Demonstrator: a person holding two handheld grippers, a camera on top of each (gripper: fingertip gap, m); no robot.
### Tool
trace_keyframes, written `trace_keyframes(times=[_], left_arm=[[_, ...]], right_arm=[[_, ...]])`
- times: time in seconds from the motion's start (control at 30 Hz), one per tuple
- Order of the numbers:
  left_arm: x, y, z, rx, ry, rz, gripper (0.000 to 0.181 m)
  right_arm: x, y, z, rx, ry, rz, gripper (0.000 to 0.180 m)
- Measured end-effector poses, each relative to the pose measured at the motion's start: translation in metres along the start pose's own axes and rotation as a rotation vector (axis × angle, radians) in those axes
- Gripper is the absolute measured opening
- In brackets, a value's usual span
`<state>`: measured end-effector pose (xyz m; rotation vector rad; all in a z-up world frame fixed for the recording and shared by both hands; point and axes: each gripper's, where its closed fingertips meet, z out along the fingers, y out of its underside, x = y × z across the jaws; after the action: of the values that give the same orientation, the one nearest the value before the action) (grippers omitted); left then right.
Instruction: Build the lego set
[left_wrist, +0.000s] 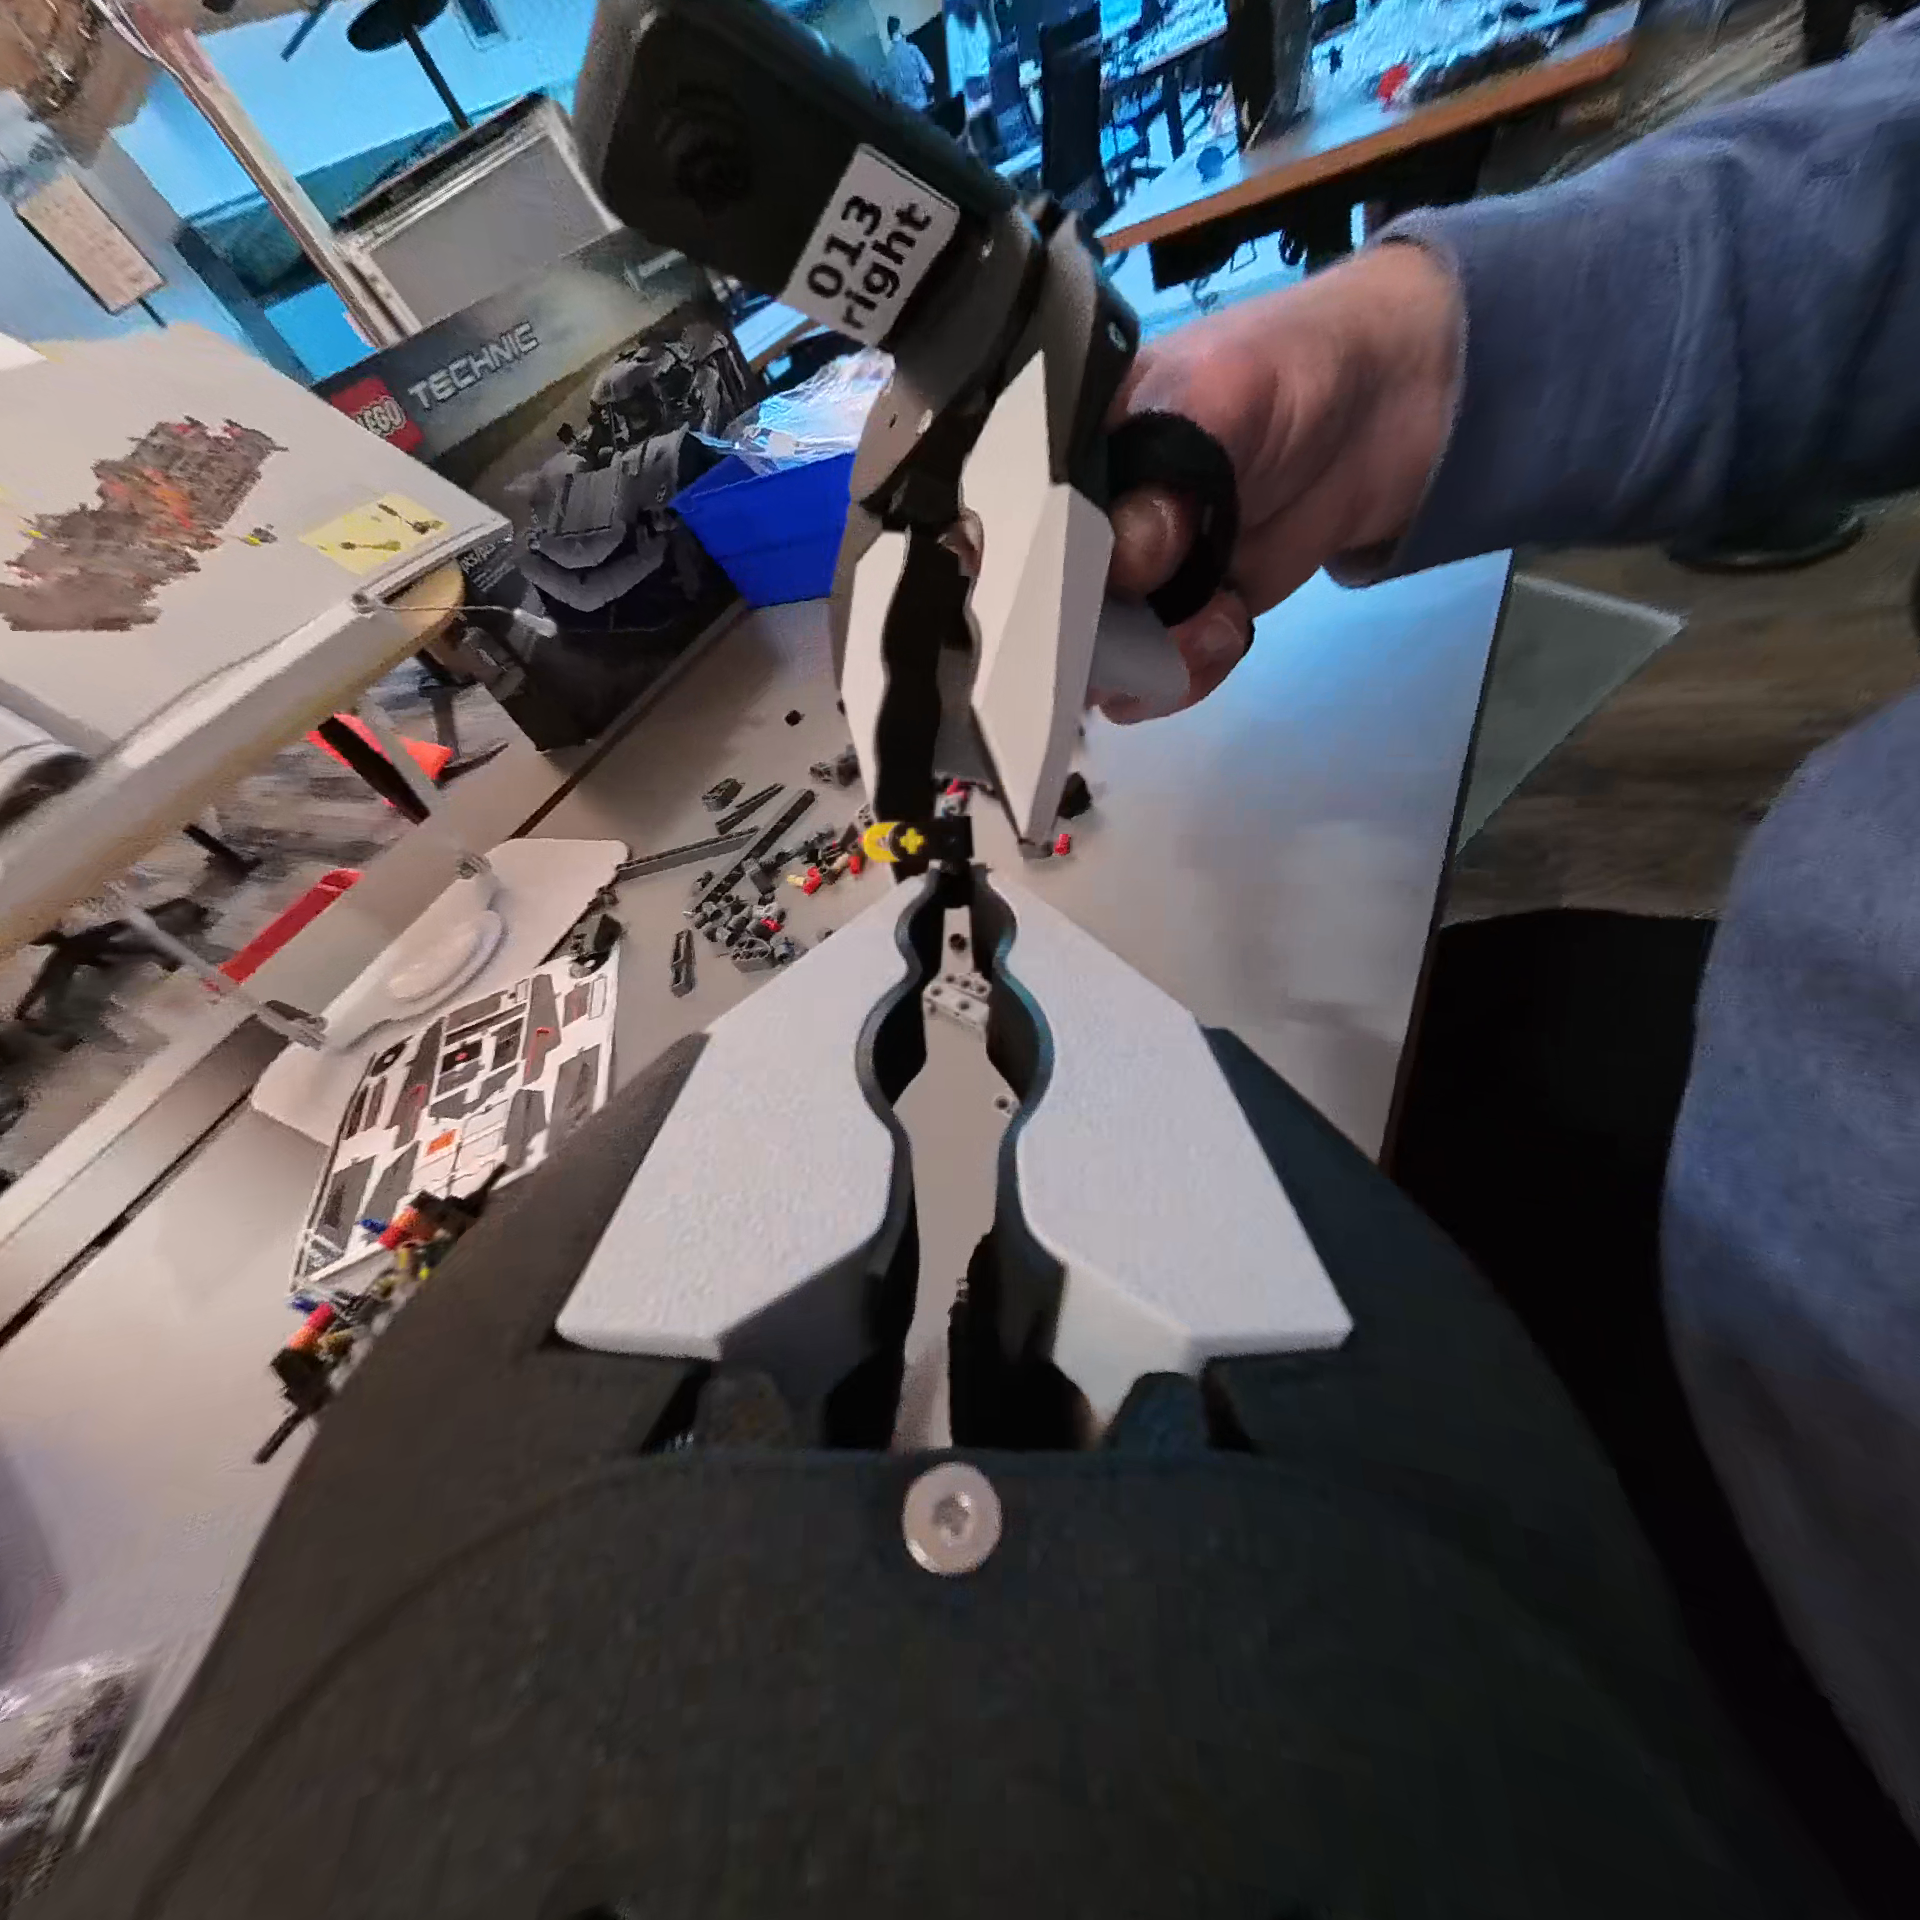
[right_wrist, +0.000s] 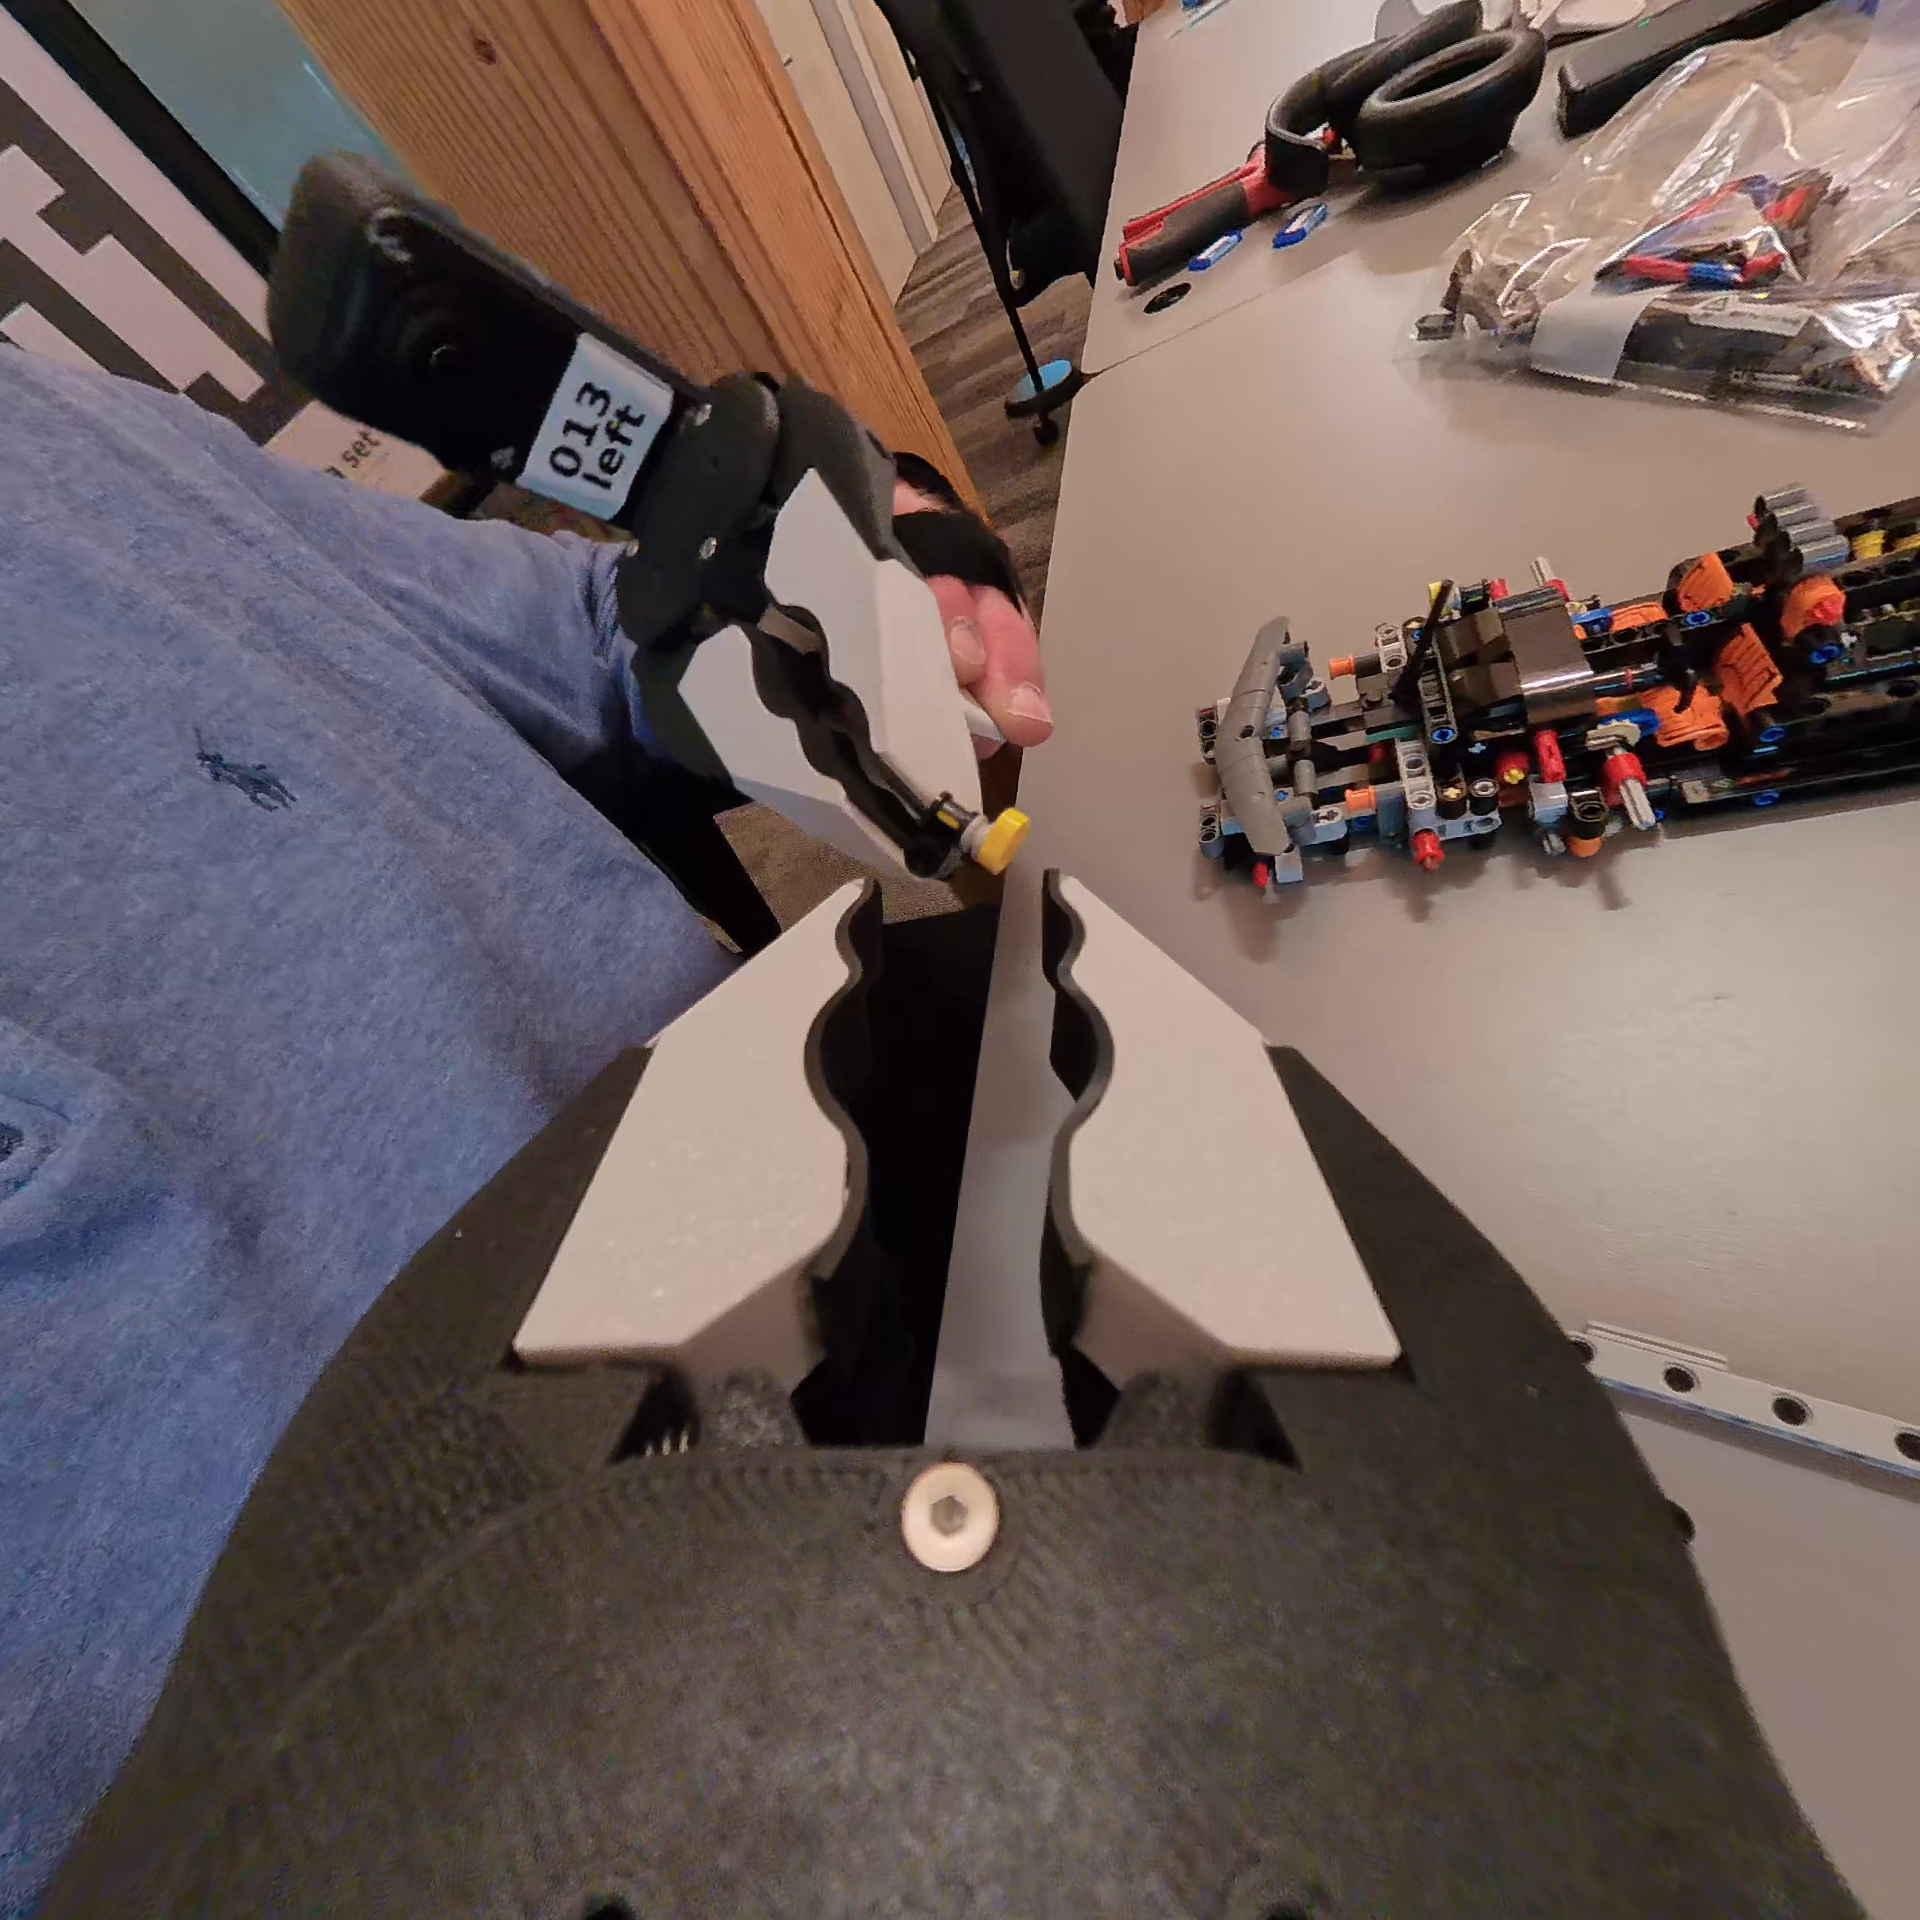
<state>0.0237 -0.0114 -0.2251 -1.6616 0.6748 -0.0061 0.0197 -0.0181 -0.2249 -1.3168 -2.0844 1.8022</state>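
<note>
My left gripper (left_wrist: 951, 888) is shut on a small black Lego connector with a yellow round end (left_wrist: 902, 842) and holds it above the table's near edge. The same piece (right_wrist: 1000, 837) shows in the right wrist view at the left gripper's tips (right_wrist: 935, 831). My right gripper (right_wrist: 958, 883) is open and empty, its tips just below and beside the yellow end. In the left wrist view the right gripper (left_wrist: 971, 852) comes down from above, its fingers straddling the held piece. A long partly built Lego chassis (right_wrist: 1558, 707), black with orange and red parts, lies on the grey table (right_wrist: 1351, 1091).
Loose small dark and red parts (left_wrist: 769, 873) are scattered beyond the grippers. A sticker sheet (left_wrist: 468, 1091), open instruction booklet (left_wrist: 208, 540), Lego box (left_wrist: 499, 374) and blue bin (left_wrist: 779, 520) stand left. A bag of parts (right_wrist: 1714, 260) and headphones (right_wrist: 1434, 83) lie far right. Both grippers' tips are close together, under 4 cm apart.
</note>
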Motion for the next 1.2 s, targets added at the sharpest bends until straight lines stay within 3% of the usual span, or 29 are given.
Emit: trace_keyframes(times=[0.57,0.87,1.2], left_arm=[[0.008,-0.016,-0.006,0.124,0.078,-0.022,0.003],[0.007,-0.02,-0.009,0.186,0.17,-0.191,0.003],[0.006,-0.02,-0.008,0.199,0.198,-0.247,0.003]], right_arm=[[-0.02,-0.01,0.0,0.08,-0.143,0.03,0.016],[-0.022,-0.017,0.002,0.105,-0.108,-0.042,0.015],[-0.02,-0.018,0.002,0.11,-0.099,-0.062,0.015]])
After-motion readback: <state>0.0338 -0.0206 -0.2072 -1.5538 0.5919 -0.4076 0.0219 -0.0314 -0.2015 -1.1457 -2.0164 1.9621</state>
